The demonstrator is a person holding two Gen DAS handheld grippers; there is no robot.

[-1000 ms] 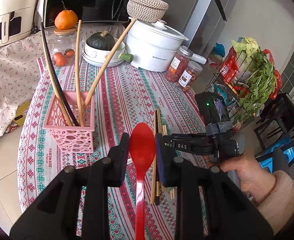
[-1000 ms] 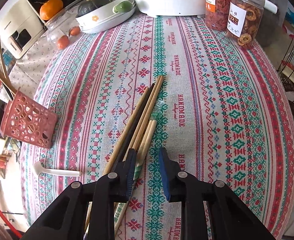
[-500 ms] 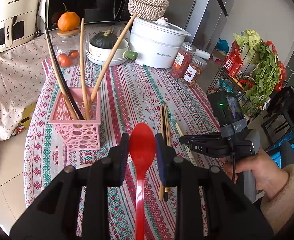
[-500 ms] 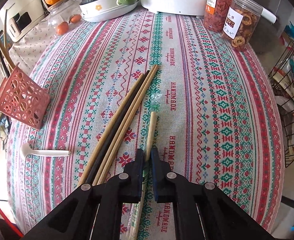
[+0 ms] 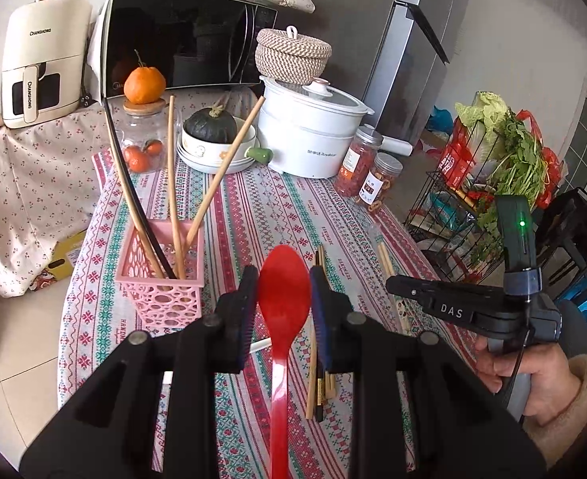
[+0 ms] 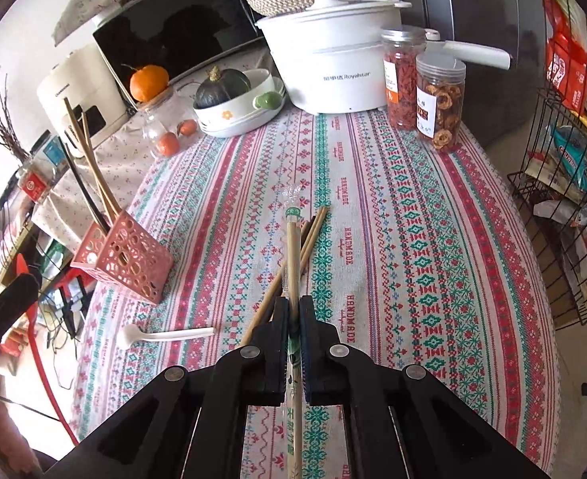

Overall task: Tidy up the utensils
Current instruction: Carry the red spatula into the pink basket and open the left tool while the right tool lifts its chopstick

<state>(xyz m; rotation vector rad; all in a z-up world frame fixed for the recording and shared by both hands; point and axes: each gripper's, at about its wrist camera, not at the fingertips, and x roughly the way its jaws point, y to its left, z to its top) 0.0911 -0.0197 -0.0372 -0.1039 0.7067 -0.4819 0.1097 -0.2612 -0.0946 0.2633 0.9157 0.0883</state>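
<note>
Left wrist view: we see the left gripper (image 5: 283, 307) clenched on a red spoon (image 5: 283, 299), whose bowl stands up between the pads while the handle runs down toward 6 o'clock. At 10 o'clock from the spoon a pink basket (image 5: 161, 275) sits on the patterned tablecloth (image 5: 253, 207) and holds several long chopsticks (image 5: 171, 183) that lean outward. Just beside the spoon at 3 o'clock, loose chopsticks (image 5: 318, 343) lie on the cloth. At 3 o'clock we also see the right gripper (image 5: 393, 281), held in a hand (image 5: 533, 371).

In the right wrist view, the right gripper (image 6: 292, 311) grasps a pair of wrapped chopsticks (image 6: 293, 247) between nearly closed jaws; the pair points to 12 o'clock, raised above the loose chopsticks (image 6: 313, 235) on the cloth. A white spoon (image 6: 161, 335) lies at 9 o'clock, near the basket (image 6: 127, 263). A white pot (image 6: 333, 64) and two jars (image 6: 439, 99) stand at the far edge.
</note>
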